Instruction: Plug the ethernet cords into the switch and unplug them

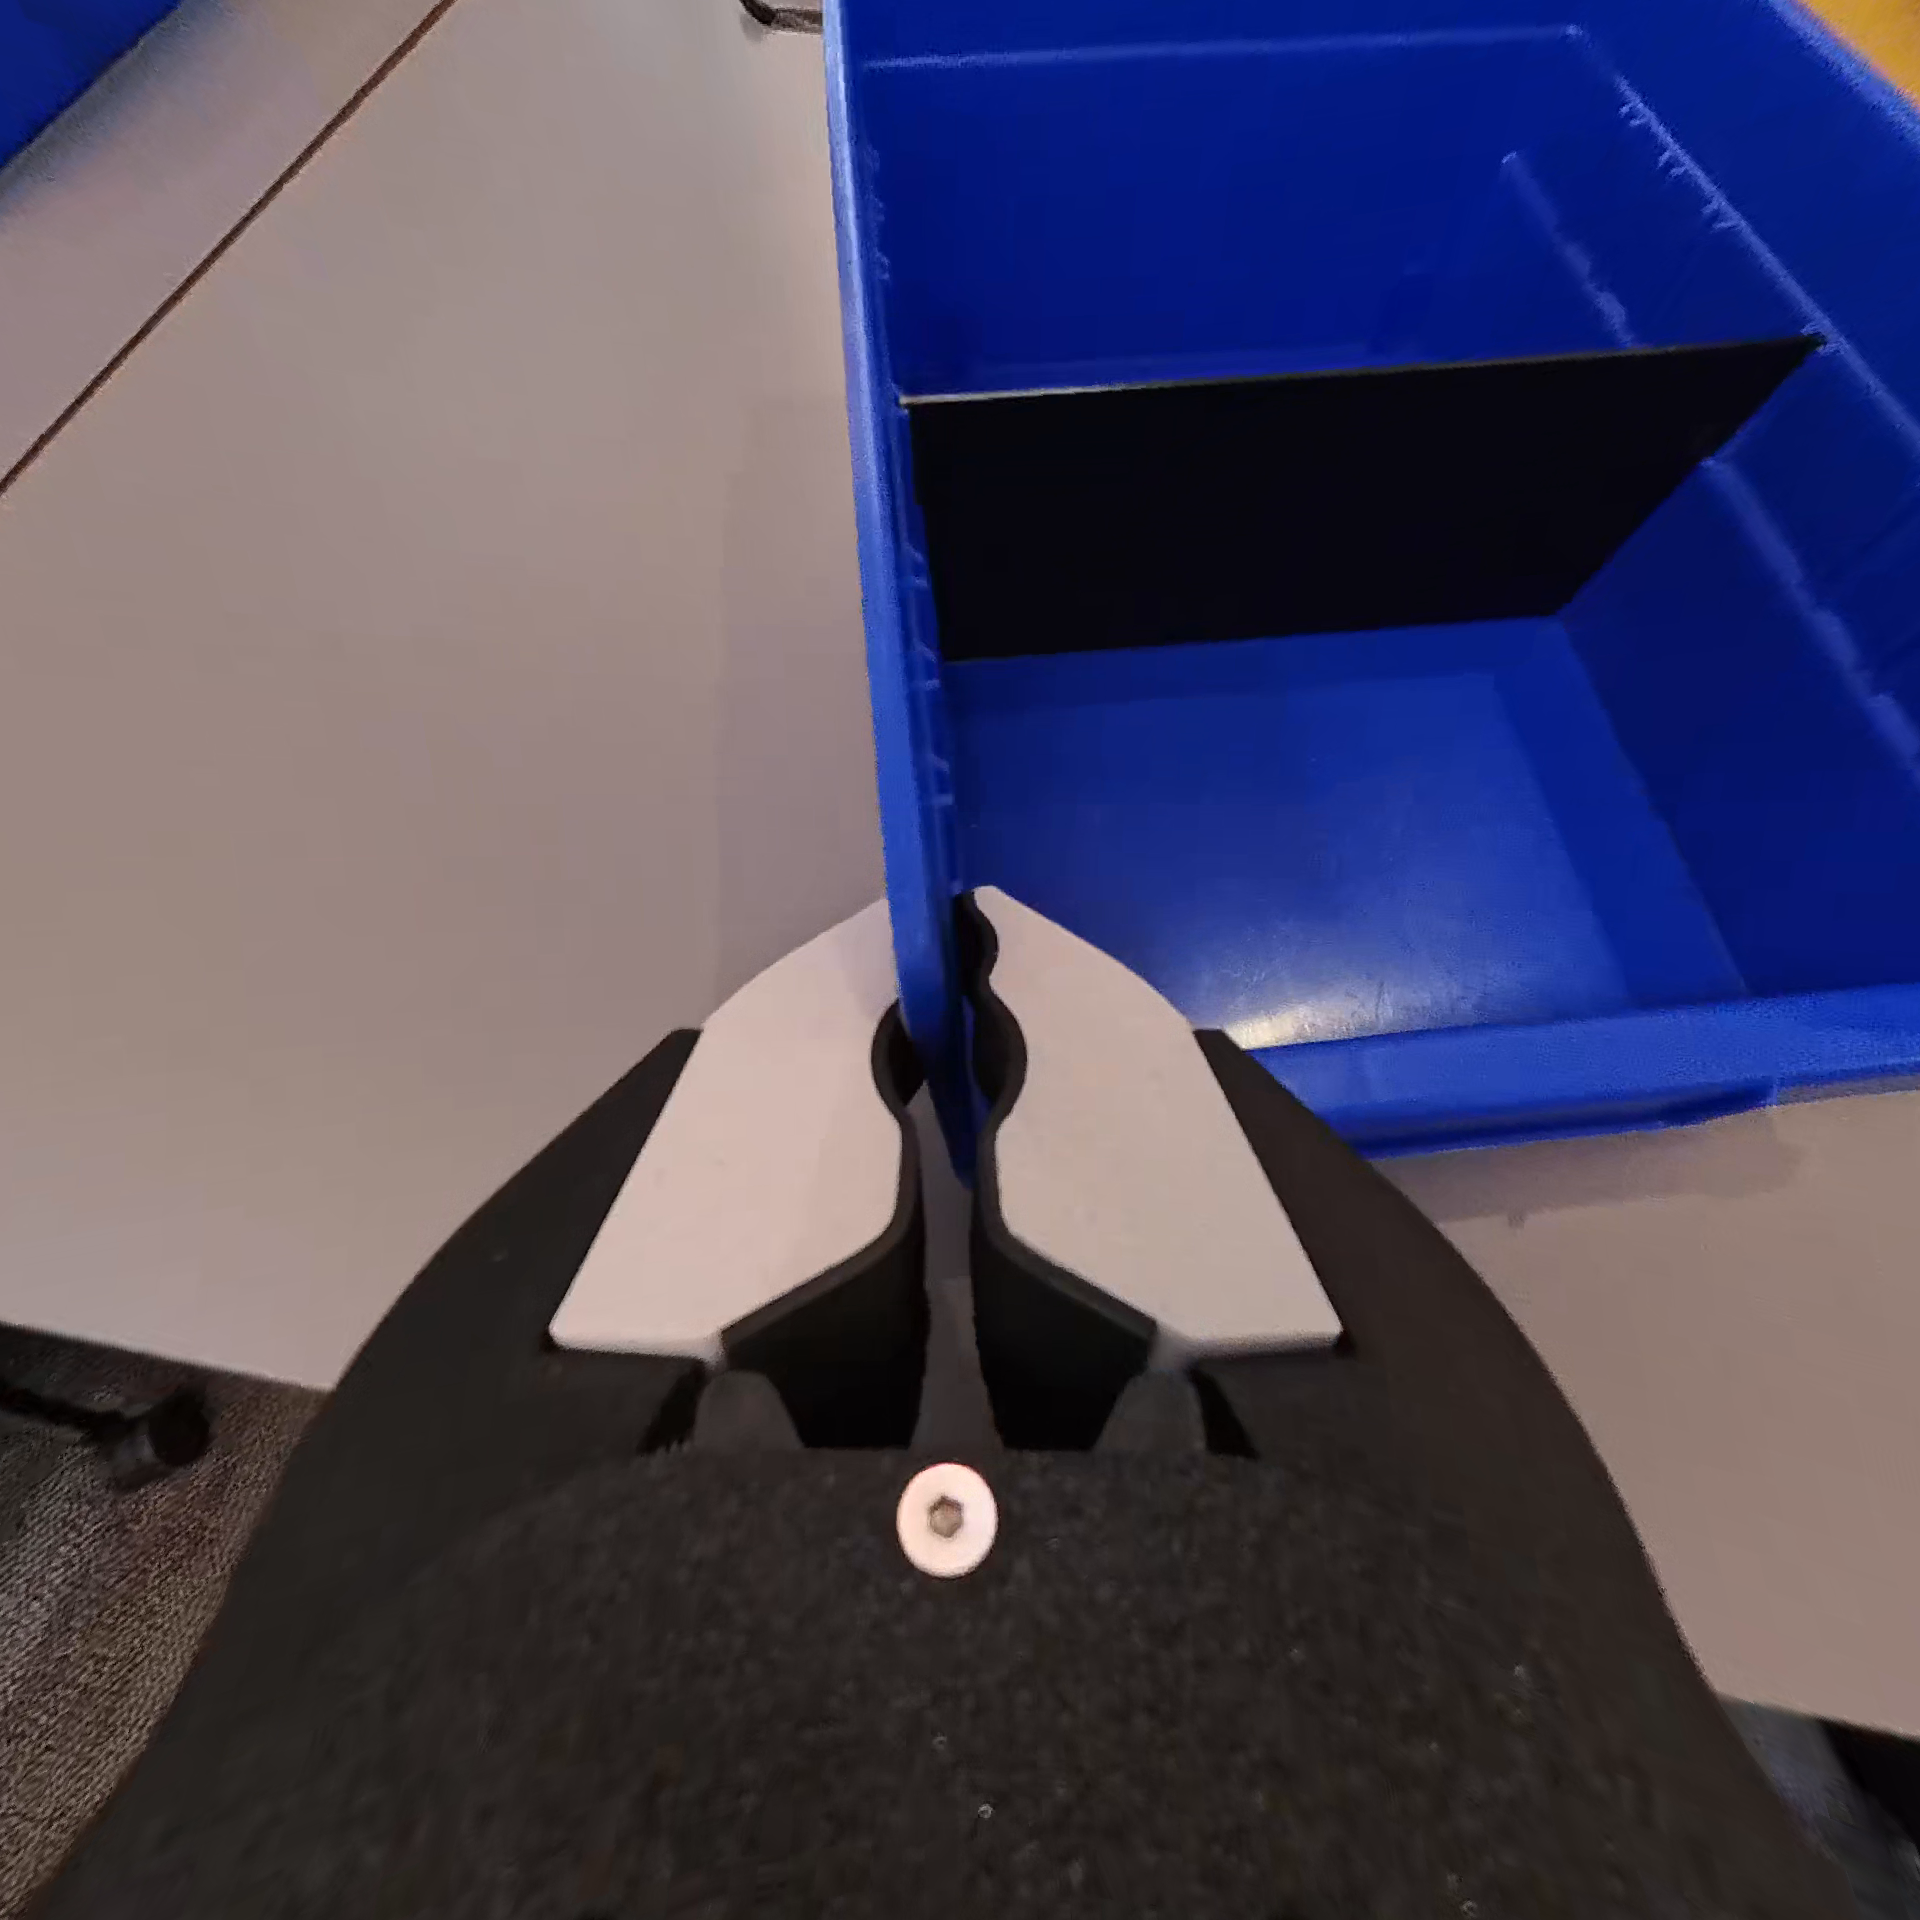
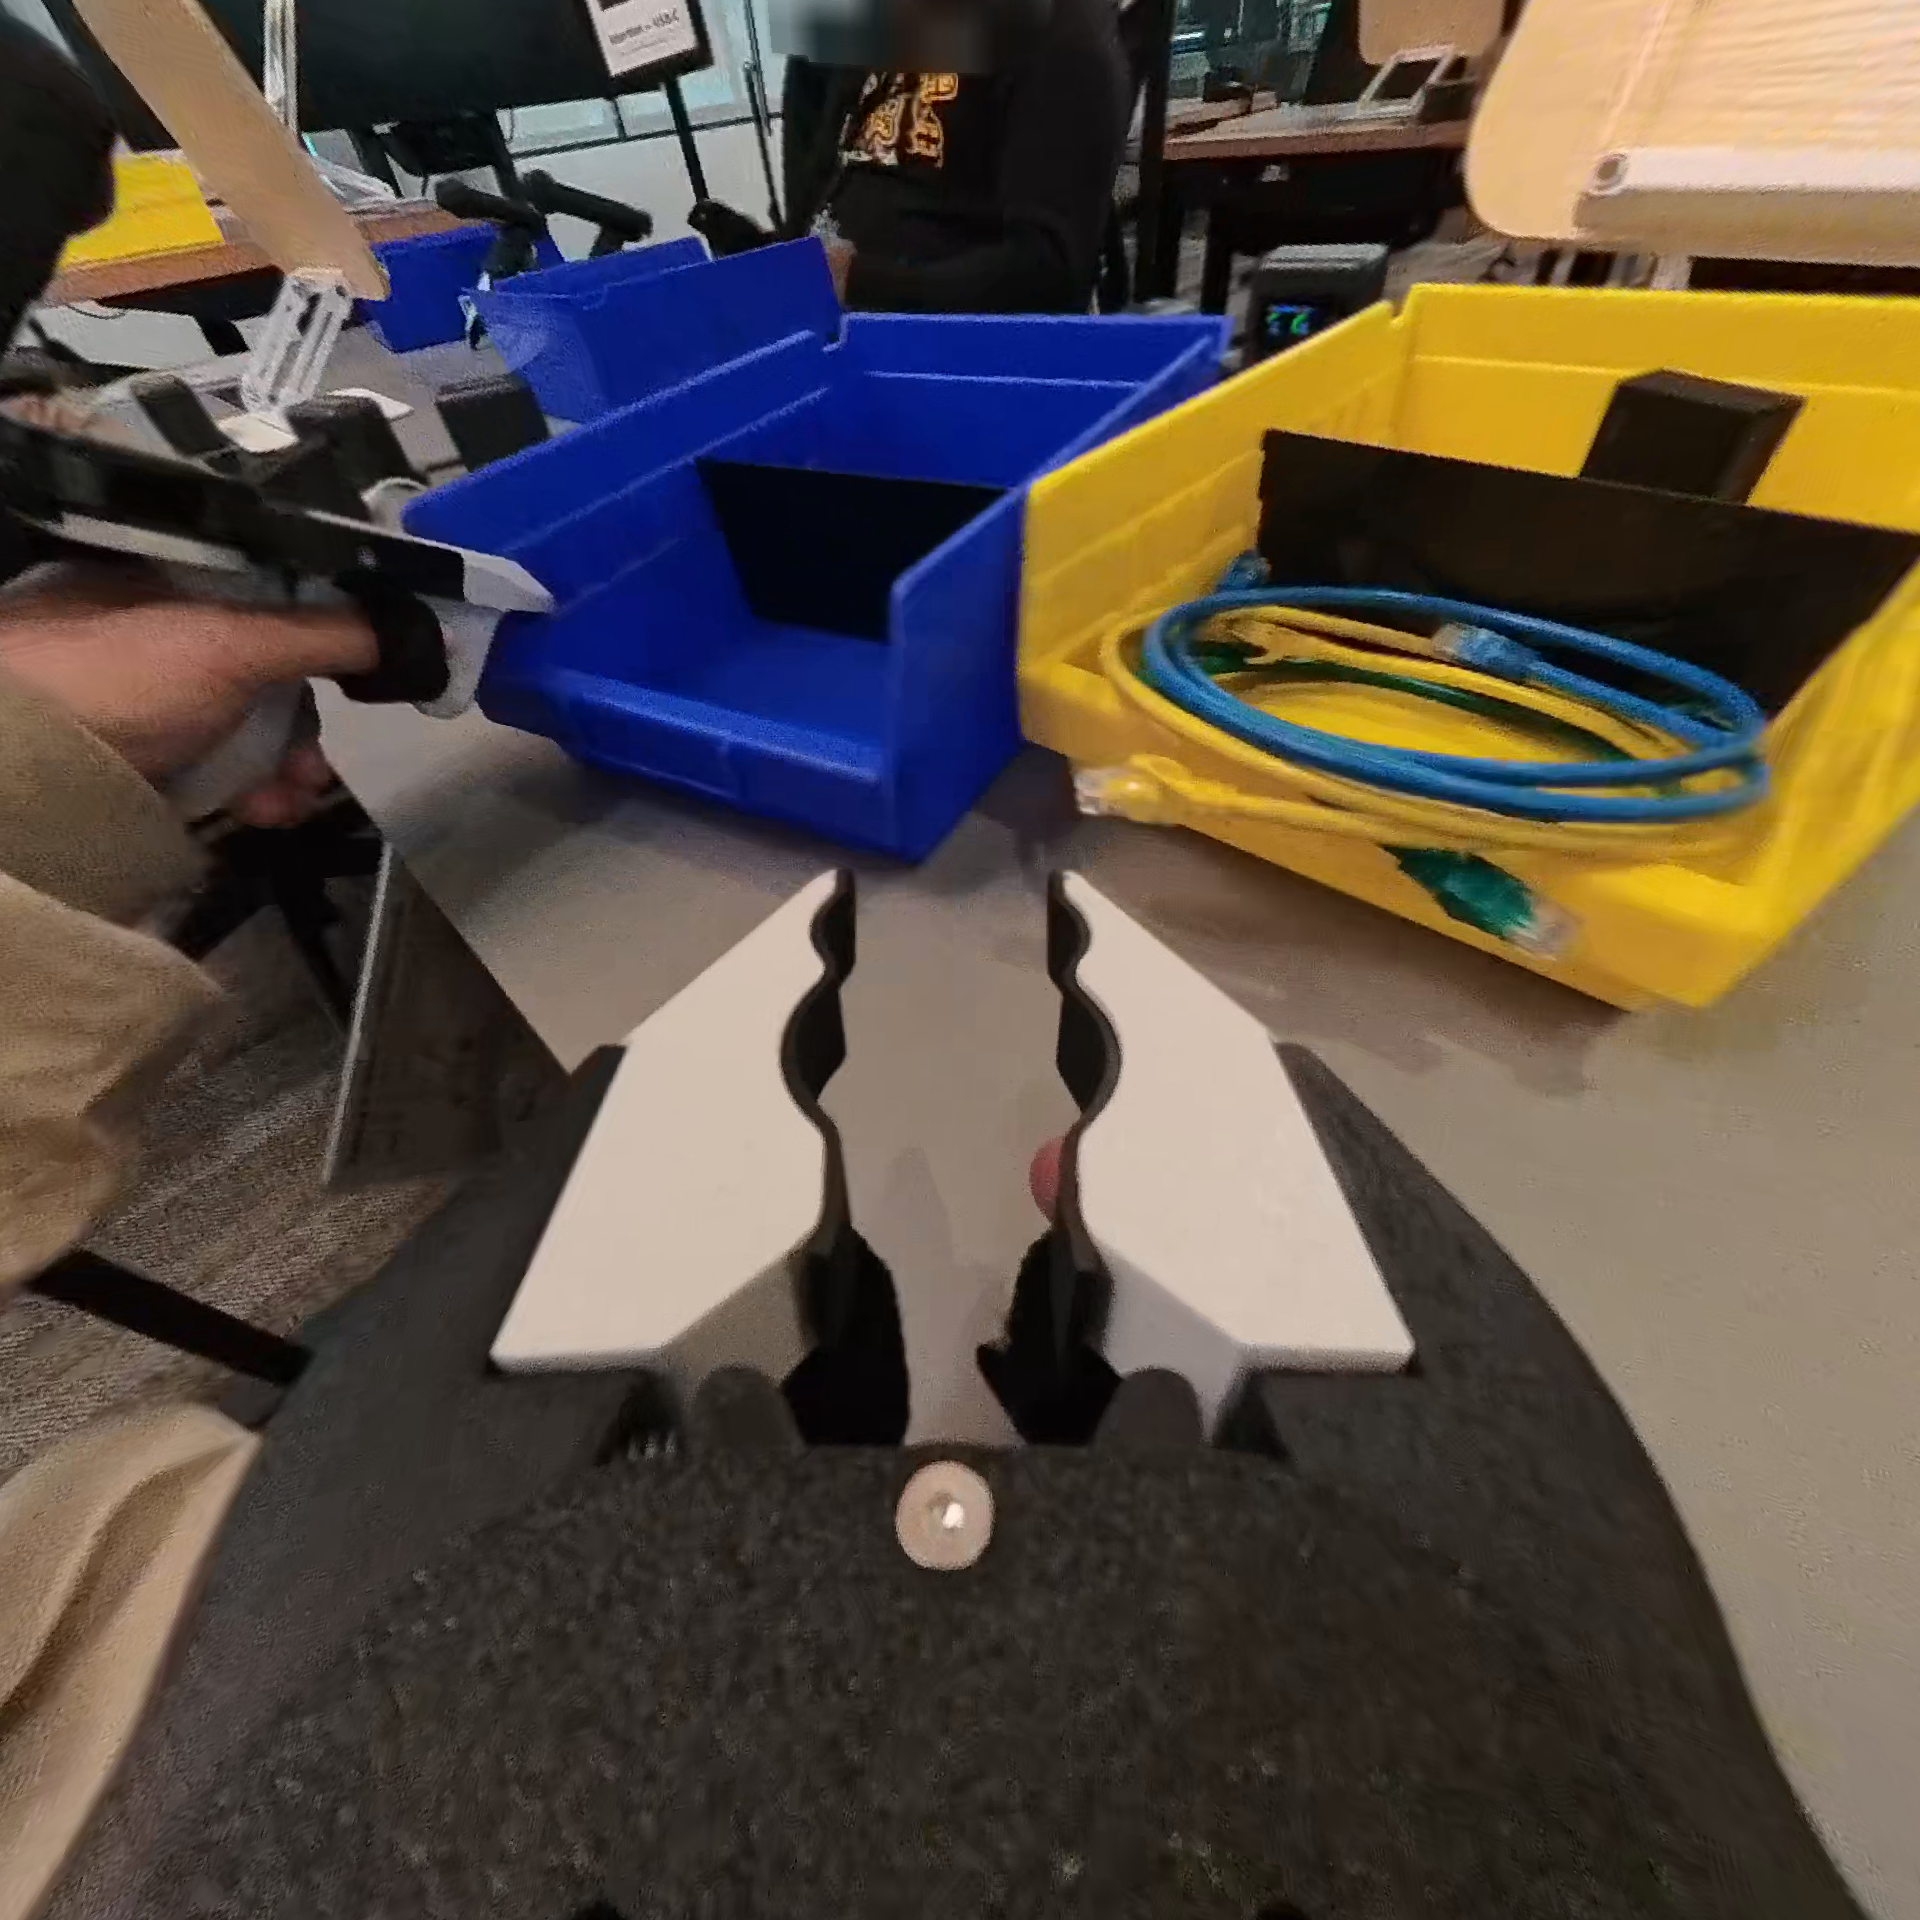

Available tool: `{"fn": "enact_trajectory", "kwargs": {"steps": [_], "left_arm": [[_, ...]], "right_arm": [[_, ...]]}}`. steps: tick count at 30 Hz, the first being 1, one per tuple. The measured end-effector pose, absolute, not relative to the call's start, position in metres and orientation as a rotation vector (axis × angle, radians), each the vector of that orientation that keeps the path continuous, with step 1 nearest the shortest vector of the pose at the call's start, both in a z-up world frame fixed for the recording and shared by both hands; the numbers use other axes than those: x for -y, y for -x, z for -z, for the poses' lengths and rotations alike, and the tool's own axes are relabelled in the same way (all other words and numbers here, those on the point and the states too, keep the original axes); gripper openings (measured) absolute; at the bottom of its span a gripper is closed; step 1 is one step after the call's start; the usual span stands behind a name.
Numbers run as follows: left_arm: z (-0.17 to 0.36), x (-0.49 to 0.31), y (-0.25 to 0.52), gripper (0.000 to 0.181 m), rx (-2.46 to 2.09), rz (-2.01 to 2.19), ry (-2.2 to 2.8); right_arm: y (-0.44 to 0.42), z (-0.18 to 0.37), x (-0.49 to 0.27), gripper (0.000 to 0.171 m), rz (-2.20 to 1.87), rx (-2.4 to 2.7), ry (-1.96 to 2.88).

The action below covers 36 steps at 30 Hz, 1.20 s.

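Observation:
My left gripper [image 1: 940,925] is shut on the left side wall of the blue bin [image 1: 914,790], one finger outside and one inside, near the bin's front corner. The bin has a black divider [image 1: 1299,499] and nothing lies in it. In the right wrist view the left gripper [image 2: 509,603] shows at the blue bin's [image 2: 790,665] left wall. My right gripper [image 2: 948,904] is open and empty above the grey table [image 2: 1558,1195], short of both bins. A yellow bin [image 2: 1351,416] holds coiled blue [image 2: 1455,769], yellow [image 2: 1195,790] and green [image 2: 1475,883] ethernet cords. No switch shows.
A black block [image 2: 1688,436] stands behind the black divider [image 2: 1558,551] in the yellow bin. More blue bins [image 2: 644,301] stand behind. A person [image 2: 966,156] stands at the far side. The table's front edge and carpet [image 1: 104,1507] are at the left.

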<state>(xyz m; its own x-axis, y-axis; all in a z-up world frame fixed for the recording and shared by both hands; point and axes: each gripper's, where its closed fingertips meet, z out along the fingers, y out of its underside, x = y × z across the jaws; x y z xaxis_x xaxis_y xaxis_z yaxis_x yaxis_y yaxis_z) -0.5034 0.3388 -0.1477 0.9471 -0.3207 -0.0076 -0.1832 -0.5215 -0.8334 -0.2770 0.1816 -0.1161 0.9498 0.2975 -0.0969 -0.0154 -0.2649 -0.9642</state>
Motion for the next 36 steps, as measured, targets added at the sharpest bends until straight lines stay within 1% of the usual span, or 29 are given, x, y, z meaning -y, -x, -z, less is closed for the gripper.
{"fn": "enact_trajectory", "kwargs": {"steps": [3,6,8,10,12,14,16,19,22,24,26,30,33,36], "left_arm": [[0.148,-0.328,0.505,0.002,-0.367,0.167,2.122],[0.147,-0.318,0.506,0.002,-0.361,0.167,2.119],[0.147,-0.311,0.507,0.003,-0.364,0.164,2.118],[0.147,-0.304,0.508,0.003,-0.364,0.162,2.116],[0.146,-0.299,0.511,0.003,-0.353,0.156,2.116],[0.142,-0.292,0.517,0.003,-0.309,0.161,2.115],[0.129,-0.282,0.526,0.003,-0.255,0.157,2.067],[0.095,-0.261,0.534,0.003,-0.178,0.142,1.937],[0.055,-0.252,0.515,0.003,-0.192,0.164,1.831],[0.030,-0.249,0.481,0.003,-0.231,0.189,1.782],[0.010,-0.249,0.431,0.003,-0.290,0.230,1.741],[-0.013,-0.248,0.296,0.004,-0.433,0.318,1.628],[-0.007,-0.238,0.180,0.004,-0.560,0.380,1.605],[0.024,-0.225,0.073,0.004,-0.696,0.438,1.656]], "right_arm": [[0.309,0.114,-0.205,0.043,-0.298,0.229,1.823],[0.324,0.115,-0.234,0.042,-0.253,0.186,1.826],[0.331,0.124,-0.253,0.041,-0.221,0.146,1.881],[0.322,0.138,-0.270,0.028,-0.074,0.082,1.949],[0.318,0.133,-0.276,0.016,0.038,0.080,1.913],[0.323,0.126,-0.273,0.003,0.056,0.098,1.874],[0.332,0.110,-0.271,0.003,0.050,0.129,1.821],[0.341,0.066,-0.261,0.003,0.061,0.186,1.689],[0.324,0.017,-0.247,0.003,0.092,0.213,1.577],[0.291,-0.008,-0.237,0.003,0.120,0.176,1.542],[0.242,-0.028,-0.225,0.003,0.168,0.118,1.516],[0.113,-0.046,-0.196,0.002,0.304,-0.021,1.449],[0.002,-0.035,-0.166,0.001,0.374,-0.208,1.459],[-0.096,-0.004,-0.136,0.001,0.423,-0.388,1.528]]}}
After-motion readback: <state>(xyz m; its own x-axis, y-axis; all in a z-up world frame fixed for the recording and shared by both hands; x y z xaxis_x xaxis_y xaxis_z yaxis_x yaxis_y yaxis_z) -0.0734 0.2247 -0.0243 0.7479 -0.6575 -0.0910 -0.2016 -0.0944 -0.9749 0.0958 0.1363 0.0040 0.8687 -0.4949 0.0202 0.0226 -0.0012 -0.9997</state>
